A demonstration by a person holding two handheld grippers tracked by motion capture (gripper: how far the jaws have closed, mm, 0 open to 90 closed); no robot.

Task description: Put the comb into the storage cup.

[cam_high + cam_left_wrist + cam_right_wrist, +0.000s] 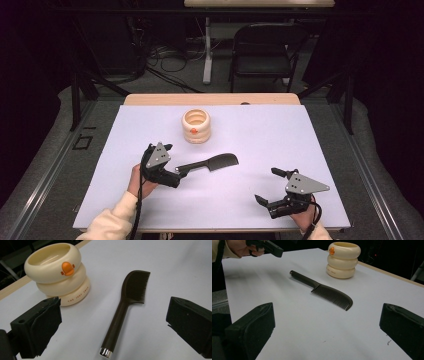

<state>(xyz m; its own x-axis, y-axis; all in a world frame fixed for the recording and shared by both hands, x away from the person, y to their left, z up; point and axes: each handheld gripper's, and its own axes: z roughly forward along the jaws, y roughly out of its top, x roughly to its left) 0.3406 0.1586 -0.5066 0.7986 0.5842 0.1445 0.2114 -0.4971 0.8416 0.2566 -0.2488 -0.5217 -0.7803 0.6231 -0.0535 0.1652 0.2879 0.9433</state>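
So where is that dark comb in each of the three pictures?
High view: the comb lies mid-table, handle pointing at the left gripper, teeth end to the right.
Left gripper view: centre, between the open jaws, silver-capped handle nearest, teeth end far.
Right gripper view: upper middle, slanting from upper left down to the right, beyond the open jaws.
Shared landmark: the cream ringed cup with an orange duck bill, standing just behind the comb.

Lab or recording studio setup: white rectangular table top (280, 140) on a pale wooden table edge (210, 99), dark room around it, black folding metal chair (262, 50) behind, loose black cables (170, 60) on grey carpet floor (50, 165), black metal rig struts (75, 95) at the sides
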